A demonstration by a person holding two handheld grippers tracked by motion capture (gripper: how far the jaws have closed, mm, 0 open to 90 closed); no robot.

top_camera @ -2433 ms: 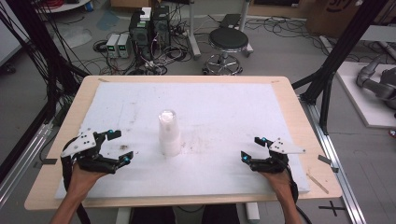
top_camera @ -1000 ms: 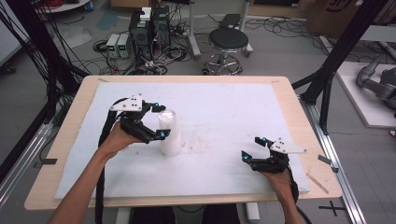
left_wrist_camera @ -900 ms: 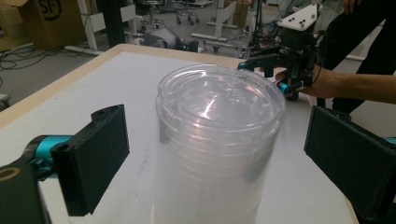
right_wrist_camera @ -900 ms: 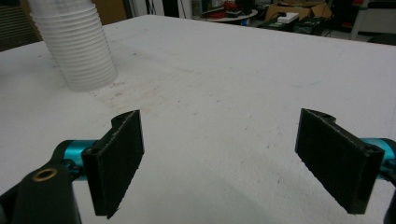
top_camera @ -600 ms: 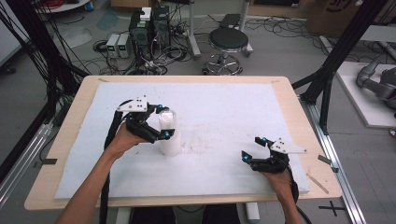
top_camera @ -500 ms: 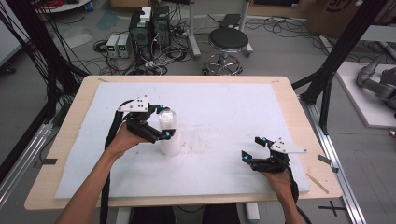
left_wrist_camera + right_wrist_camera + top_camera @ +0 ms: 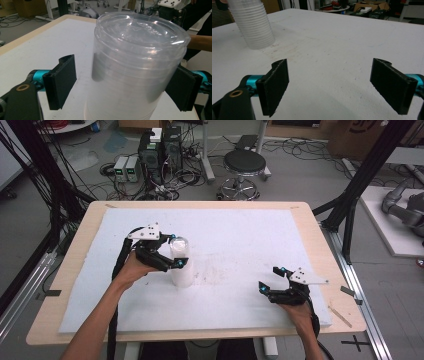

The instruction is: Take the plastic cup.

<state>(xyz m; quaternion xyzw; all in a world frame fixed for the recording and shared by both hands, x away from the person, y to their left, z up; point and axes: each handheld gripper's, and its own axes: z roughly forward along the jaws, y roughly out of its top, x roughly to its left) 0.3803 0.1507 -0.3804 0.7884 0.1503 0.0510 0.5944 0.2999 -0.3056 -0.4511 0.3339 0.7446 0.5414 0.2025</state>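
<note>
A stack of clear plastic cups [image 7: 181, 267] stands upside down on the white foam board [image 7: 250, 235], left of centre. My left gripper [image 7: 177, 251] reaches in from the left and straddles the top of the stack [image 7: 137, 62]. Its jaws have just been closing with the stack between them. In the left gripper view the right pad [image 7: 183, 90] lies against the cup wall, while a gap remains at the left pad [image 7: 61, 82]. My right gripper [image 7: 269, 280] rests open near the front right of the board with nothing between its jaws [image 7: 337, 82]. The cup stack [image 7: 252, 25] shows far off at its upper left.
The foam board covers most of the wooden table [image 7: 310, 220]. A thin wooden stick [image 7: 340, 316] lies on the table's front right corner. Beyond the far edge stand a stool [image 7: 243, 167] and computer equipment [image 7: 160, 150] on the floor.
The left gripper came from the front left to the cup stack, then settled around its top with the jaws narrowing. The right gripper has stayed put.
</note>
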